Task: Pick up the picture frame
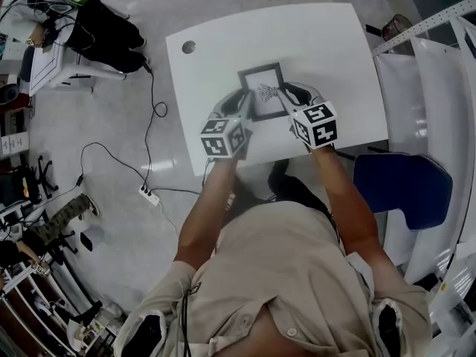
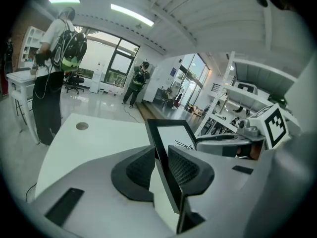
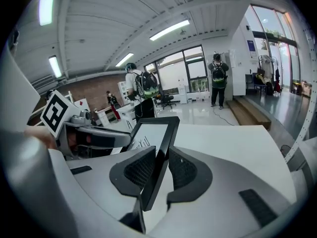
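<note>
Where a flat, thin object must be raised without tipping, it is taken at two opposite edges at once, as shown here. The black-rimmed rectangular picture frame [image 1: 262, 89], whose white sheet carries a small dark line drawing, sits between the two hand-held tools above the middle of the white rectangular table [image 1: 223, 43]. Judged from the gripper views, where tabletop shows beneath its lower corner, it appears to hang clear of the surface rather than rest on it.

The left gripper [image 1: 244, 104] has its jaws drawn in on the frame's left rail, and the right gripper [image 1: 285, 95] is closed likewise on the right rail (each marker cube sits at the end nearer the person). In the left gripper view, the dark ribbed pads [image 2: 184, 168] of the left gripper [image 2: 161, 168] stand partway closed on either side of the frame [image 2: 168, 143], and the thin moulding fills the gap between them. The right gripper view shows the same arrangement mirrored, with the frame [image 3: 157, 143] edge-on between the jaws of the right gripper [image 3: 157, 168].

Gripping the side rails rather than the front face keeps the pads off the picture and gives each jaw a narrow section to bite. Two symmetric holds probably stop the frame swinging about a single pinch point. The pick-up seems all but complete. The remaining risk is that a rail slips if the hands drift apart or twist unequally.

A blue chair [image 1: 401, 188] stands by the table's near right corner, away from the work.
</note>
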A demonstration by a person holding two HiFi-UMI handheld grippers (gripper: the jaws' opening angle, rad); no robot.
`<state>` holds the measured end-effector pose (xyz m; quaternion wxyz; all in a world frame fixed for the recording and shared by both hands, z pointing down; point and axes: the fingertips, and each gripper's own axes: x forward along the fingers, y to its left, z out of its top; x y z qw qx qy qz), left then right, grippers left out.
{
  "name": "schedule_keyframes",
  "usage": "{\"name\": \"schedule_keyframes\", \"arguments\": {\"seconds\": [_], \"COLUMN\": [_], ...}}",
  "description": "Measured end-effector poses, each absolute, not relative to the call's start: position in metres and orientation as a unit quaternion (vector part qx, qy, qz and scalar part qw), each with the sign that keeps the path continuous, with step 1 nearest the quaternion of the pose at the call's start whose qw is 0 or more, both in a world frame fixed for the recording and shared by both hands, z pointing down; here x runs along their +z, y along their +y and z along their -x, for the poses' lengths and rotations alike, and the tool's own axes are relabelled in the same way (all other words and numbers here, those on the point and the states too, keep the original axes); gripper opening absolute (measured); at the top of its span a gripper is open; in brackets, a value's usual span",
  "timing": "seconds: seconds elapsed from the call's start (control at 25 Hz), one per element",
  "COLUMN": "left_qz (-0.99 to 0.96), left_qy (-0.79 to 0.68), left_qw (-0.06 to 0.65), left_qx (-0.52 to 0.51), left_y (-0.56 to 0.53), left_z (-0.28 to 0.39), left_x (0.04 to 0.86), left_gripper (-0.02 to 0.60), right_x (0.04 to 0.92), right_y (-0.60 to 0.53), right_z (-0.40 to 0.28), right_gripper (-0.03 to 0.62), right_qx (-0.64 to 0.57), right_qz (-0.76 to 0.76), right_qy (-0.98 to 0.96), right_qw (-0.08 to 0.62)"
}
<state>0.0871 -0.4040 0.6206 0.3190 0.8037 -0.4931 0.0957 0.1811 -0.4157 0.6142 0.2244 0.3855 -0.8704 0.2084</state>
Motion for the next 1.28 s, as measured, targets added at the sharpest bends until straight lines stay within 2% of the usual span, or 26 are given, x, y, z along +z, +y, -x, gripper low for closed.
{"name": "schedule_keyframes", "arguments": {"seconds": [0.64, 1.28], "left_qz": [-0.844, -0.860], "left_qy": [-0.500, -0.502], "left_qw": [0.193, 0.086], "left_qx": [0.024, -0.029], "left_y": [-0.377, -0.334], "left_z": [-0.044, 0.009], "left_x": [0.475, 0.374], "left_gripper": [0.084, 0.078], "right_x": [0.471, 0.367], "right_y": [-0.384, -0.331], "right_z": [-0.140, -0.088], "right_gripper": [0.089, 0.084], "right_qx": [0.103, 0.016], "right_qz": [-0.409, -0.408], "right_qy": [-0.894, -0.908], "right_qw": [0.148, 0.091]}}
